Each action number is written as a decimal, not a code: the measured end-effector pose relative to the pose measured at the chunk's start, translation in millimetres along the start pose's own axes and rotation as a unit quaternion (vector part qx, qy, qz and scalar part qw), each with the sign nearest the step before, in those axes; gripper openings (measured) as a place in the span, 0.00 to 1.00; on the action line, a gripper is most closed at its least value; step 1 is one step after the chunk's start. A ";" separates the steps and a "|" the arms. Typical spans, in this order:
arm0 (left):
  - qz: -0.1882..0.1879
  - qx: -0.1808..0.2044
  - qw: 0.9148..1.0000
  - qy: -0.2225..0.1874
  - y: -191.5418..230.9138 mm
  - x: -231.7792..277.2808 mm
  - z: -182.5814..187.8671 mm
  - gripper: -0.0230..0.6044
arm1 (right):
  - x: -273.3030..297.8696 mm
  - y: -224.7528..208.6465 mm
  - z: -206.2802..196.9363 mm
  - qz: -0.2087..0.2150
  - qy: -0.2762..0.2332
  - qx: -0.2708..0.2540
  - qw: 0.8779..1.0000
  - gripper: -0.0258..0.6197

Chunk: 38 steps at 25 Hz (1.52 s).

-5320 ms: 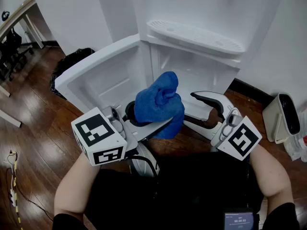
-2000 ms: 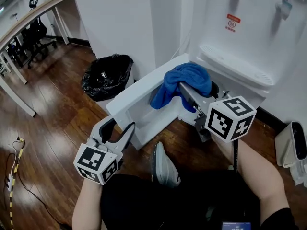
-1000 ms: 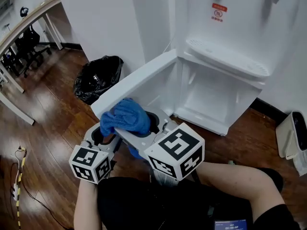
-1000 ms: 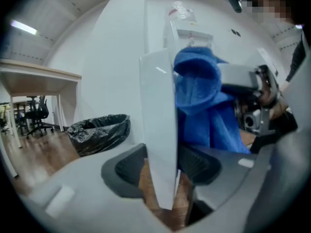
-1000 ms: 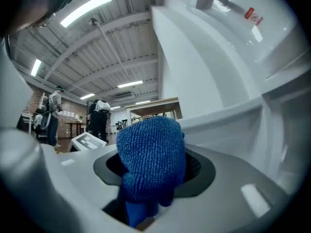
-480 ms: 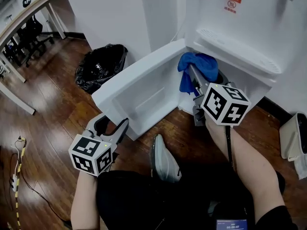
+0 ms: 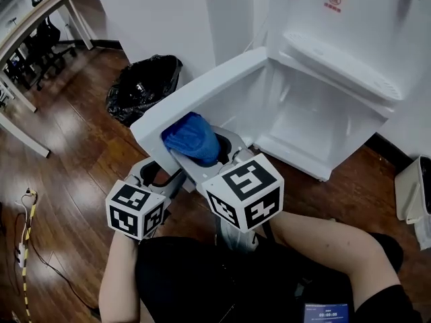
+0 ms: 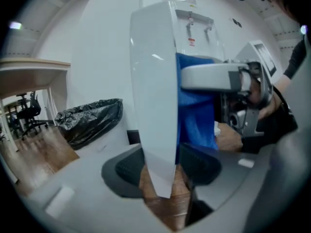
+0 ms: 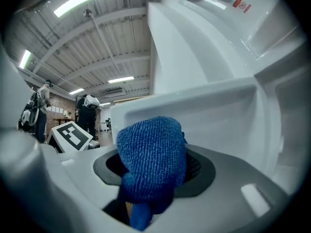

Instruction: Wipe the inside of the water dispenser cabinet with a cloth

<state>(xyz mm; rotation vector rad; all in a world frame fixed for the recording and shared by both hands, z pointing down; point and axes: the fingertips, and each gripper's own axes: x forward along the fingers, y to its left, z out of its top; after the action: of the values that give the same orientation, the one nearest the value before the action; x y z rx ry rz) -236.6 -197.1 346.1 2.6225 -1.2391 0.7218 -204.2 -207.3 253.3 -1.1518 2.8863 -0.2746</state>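
Pinching the blue cloth (image 7: 190, 134), our right gripper (image 7: 199, 155) holds it at the open door (image 7: 202, 86), by its inner face. Our left gripper (image 7: 160, 175) has jaws spread astride the door's edge. The cabinet (image 7: 303, 120) itself probably remains unwiped.

Soft, even light fills the head view, which is sharp, with a pale sheen on the glossy brown wooden floor (image 7: 60, 147). Both gripper views bulge at the edges and darken to black in the corners. There the white plastic cabinet door (image 8: 153, 106) is smeared out of focus, the long ceiling strip lights (image 9: 80, 0) glare, and the blue looped-pile cloth (image 9: 153, 154) shows crisp.
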 end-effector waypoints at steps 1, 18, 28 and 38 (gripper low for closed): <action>0.001 -0.001 1.000 0.000 0.6 -0.5 -0.2 0.39 | 0.0 -3.6 -4.8 0.000 0.005 0.001 1.000 0.40; 0.010 -0.011 1.000 -0.002 4.9 -1.1 1.3 0.38 | -8.9 -100.9 -53.2 -0.104 0.060 0.052 0.991 0.41; 0.040 -0.033 0.997 -0.059 19.9 -15.1 19.1 0.34 | 14.0 -58.0 -96.4 -0.038 0.105 0.045 0.993 0.41; 0.041 -0.046 0.997 -0.055 21.6 -14.6 20.5 0.34 | -30.2 -175.8 -109.7 -0.175 0.102 0.127 0.971 0.41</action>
<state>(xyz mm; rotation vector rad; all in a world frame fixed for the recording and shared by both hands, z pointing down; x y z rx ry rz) -253.6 -207.8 319.7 2.5800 -1.3807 0.5250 -71.8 -294.8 390.0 -1.6588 2.6774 -0.7875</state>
